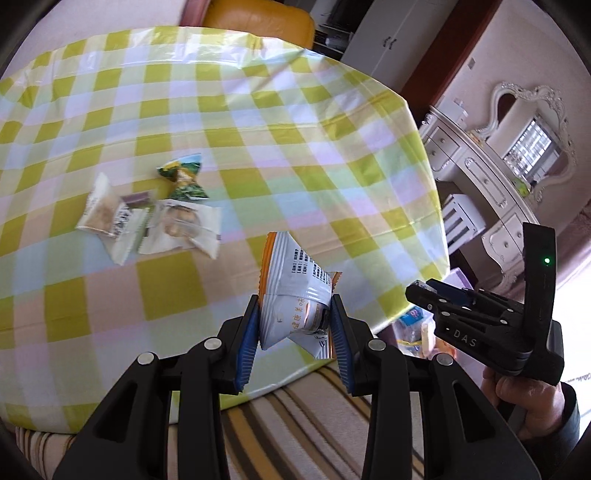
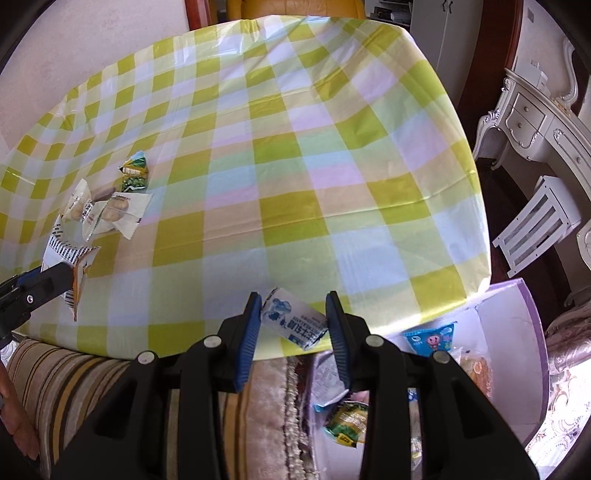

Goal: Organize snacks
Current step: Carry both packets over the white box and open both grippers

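My left gripper (image 1: 294, 317) is shut on a white and orange snack packet (image 1: 295, 291), held above the table's near edge; the packet also shows at the left of the right wrist view (image 2: 70, 262). My right gripper (image 2: 293, 319) is shut on a small white and blue packet (image 2: 291, 319) over the near right edge. It shows from the side in the left wrist view (image 1: 417, 290). On the checked tablecloth (image 1: 258, 147) lie a green wrapped snack (image 1: 183, 177) and two pale biscuit packets (image 1: 107, 214) (image 1: 183, 225), far left in the right wrist view (image 2: 107, 214).
A lilac box (image 2: 517, 332) with several snacks stands below the table's right corner. A striped cushion (image 2: 92, 387) lies under the near edge. A white dresser (image 1: 491, 177) and a small white rack (image 2: 539, 229) stand to the right. An orange chair (image 1: 258, 18) is behind the table.
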`<state>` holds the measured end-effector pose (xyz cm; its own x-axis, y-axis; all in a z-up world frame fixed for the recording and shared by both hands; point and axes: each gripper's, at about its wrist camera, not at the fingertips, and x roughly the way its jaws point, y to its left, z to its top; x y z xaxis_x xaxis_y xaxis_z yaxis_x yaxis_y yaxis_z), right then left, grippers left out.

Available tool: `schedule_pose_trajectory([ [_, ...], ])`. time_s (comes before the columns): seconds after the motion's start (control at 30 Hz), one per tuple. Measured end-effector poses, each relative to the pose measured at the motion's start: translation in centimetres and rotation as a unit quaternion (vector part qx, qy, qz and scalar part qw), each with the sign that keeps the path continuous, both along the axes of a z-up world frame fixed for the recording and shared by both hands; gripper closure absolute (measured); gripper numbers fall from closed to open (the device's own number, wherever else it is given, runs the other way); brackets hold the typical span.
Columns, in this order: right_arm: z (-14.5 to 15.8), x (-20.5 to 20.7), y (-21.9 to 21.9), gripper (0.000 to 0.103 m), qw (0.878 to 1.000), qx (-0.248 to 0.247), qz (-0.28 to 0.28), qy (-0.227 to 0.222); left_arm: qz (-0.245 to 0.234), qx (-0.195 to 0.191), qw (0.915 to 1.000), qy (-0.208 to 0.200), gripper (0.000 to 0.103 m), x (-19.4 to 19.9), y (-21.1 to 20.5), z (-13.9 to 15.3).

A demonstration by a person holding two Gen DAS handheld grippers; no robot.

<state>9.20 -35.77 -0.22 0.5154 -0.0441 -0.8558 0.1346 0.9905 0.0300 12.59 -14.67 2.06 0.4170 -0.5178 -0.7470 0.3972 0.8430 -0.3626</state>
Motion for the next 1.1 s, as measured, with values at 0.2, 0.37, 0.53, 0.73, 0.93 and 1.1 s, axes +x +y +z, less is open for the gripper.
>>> schedule_pose_trajectory([
  [0.2, -1.3, -2.2, -4.6, 0.067, 0.998, -0.01, -0.054, 0.016, -0.081, -0.003, 0.9966, 0.012, 0.068, -1.5, -6.2, -0.3],
  [0.37, -2.4, -3.9, -8.3, 0.067, 0.994, -0.012, -0.1, 0.031, -0.139, 0.005, 0.9902, 0.015, 0.067, -2.8, -10.8, -0.5],
  [0.53, -3.1, -5.3, -11.2, 0.067, 0.989, -0.017, -0.14, 0.042, -0.178, 0.017, 0.9837, 0.018, 0.067, -3.7, -14.4, -1.0],
  [0.73, -4.4, -6.7, -14.0, 0.066, 0.98, -0.013, -0.188, 0.057, -0.206, 0.03, 0.9778, 0.022, 0.067, -4.5, -17.3, -1.4],
  [0.93, -4.8, -7.3, -14.9, 0.059, 0.976, -0.02, -0.209, 0.061, -0.224, 0.037, 0.9735, 0.029, 0.063, -4.9, -18.9, -1.8],
  [1.1, -4.7, -7.2, -15.1, 0.037, 0.974, -0.028, -0.218, 0.058, -0.219, 0.034, 0.9746, 0.03, 0.035, -4.8, -18.9, -1.8],
])
